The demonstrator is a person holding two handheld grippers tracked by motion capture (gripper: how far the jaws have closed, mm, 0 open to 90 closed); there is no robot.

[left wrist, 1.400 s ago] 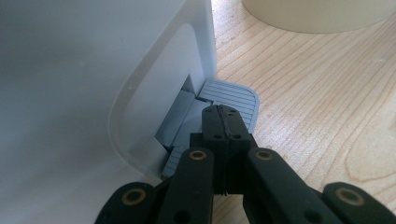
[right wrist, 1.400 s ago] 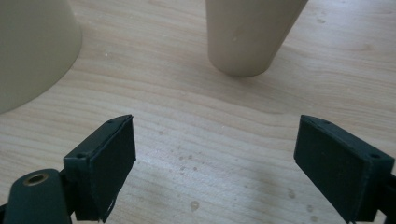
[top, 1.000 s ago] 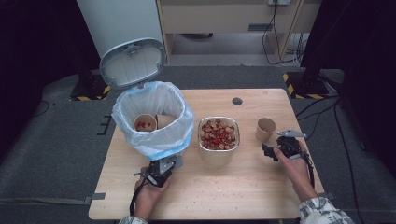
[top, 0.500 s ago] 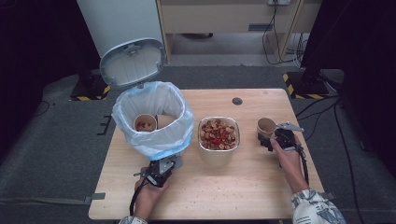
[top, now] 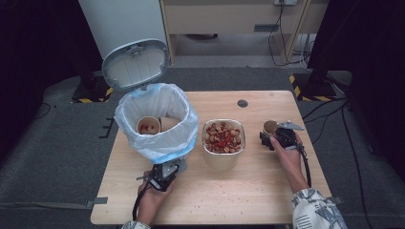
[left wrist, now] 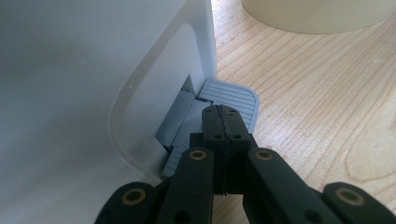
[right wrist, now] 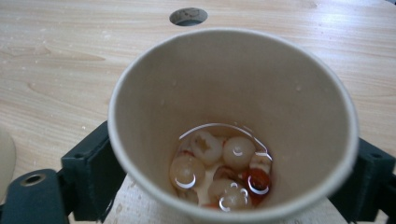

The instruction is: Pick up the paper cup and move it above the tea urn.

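Note:
A paper cup [top: 270,126] stands on the table's right part; in the right gripper view the paper cup [right wrist: 224,93] holds pale and red food pieces in liquid. My right gripper [top: 273,135] has its black fingers [right wrist: 88,172] against both sides of the cup; its jaws have just been closing with the cup between them. My left gripper [top: 167,171] is shut, with its tips [left wrist: 224,114] resting on the grey ribbed pedal [left wrist: 233,95] at the foot of the white bin [left wrist: 93,70]. The bin [top: 157,143], lined with a pale blue bag, has its lid [top: 135,64] raised.
Between bin and cup stands a bowl [top: 206,143] heaped with red and brown food. Another paper cup [top: 148,126] lies inside the bin. A round hole [top: 242,103] sits in the table's far edge. The near half of the wooden table [top: 229,195] is bare.
My right gripper has moved left and forward up to the paper cup, and its jaws now flank it. The left gripper has stayed on the pedal.

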